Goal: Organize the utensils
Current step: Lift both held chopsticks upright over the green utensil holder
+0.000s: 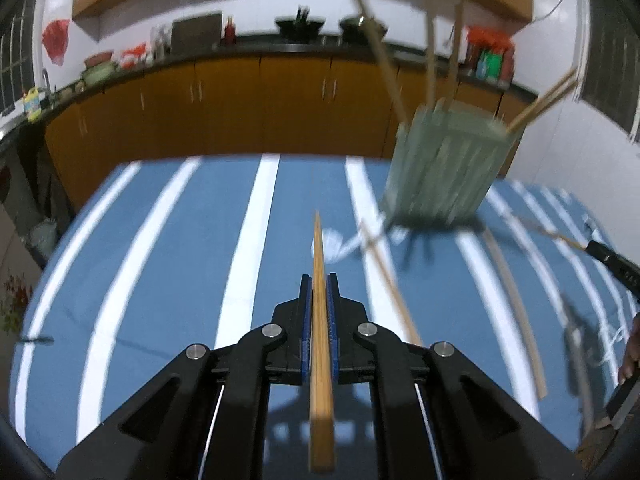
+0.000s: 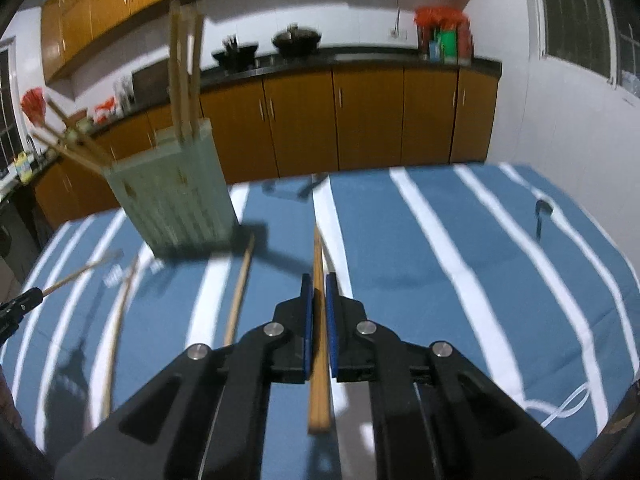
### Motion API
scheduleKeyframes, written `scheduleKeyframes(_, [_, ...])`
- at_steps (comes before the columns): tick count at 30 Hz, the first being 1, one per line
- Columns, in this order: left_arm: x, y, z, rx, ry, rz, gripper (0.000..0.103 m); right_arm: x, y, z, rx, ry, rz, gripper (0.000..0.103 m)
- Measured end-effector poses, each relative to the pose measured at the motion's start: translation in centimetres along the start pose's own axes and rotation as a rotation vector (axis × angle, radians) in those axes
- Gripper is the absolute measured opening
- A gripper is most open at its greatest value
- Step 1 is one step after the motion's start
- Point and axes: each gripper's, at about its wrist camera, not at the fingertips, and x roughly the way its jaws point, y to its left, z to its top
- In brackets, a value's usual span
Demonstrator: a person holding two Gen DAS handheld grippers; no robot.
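A: What do we see in the left wrist view?

B: We see our left tongs (image 1: 319, 280) at the bottom middle of the frame. They are clenched on a wooden chopstick (image 1: 320, 320). The stick runs straight up the middle, and its thin tip pokes out past the blue pads.

A: And where is the holder?

B: The pale green holder (image 1: 444, 168) stands on the table (image 1: 168, 240), in the upper right of the frame. The table wears a blue cloth with white stripes. Some chopsticks already stand inside the holder and lean out of its top.

A: Are there loose ones too?

B: Yes. Two loose chopsticks (image 1: 390, 280) lie flat on the cloth, to the right of our tongs and below the holder. It is a bit blurry there.

A: Now the right wrist view?

B: Our right tongs (image 2: 319, 284) sit at the bottom middle. They are squeezed tight on another chopstick (image 2: 319, 340), which also points up the frame. Here the holder is in the upper left, and the loose sticks lie below it on the cloth.

A: Anything else?

B: At the far left edge we see the black tip of the other tongs with its stick. Behind the table are orange-brown cabinets (image 2: 360, 120) and dark pots on top.
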Motion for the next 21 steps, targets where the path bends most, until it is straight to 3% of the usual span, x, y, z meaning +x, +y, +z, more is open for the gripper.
scheduleKeyframes(4, [-2.2, -0.4, 2.0, -0.002, -0.083, -0.021, 0.008, -1.9, 0.2, 1.7, 0.003, -0.068, 0.015, 0.008])
scheduleKeyframes(11, [-3.3, -0.3, 4.2, -0.031, -0.123, -0.054, 0.008, -3.5, 0.4, 3.4, 0.012, -0.128, 0.043, 0.008])
scheduleKeyframes(21, [-7.9, -3.2, 9.3, -0.001, -0.253, -0.198, 0.008, -10.3, 2.7, 9.7, 0.02, -0.337, 0.221, 0.008])
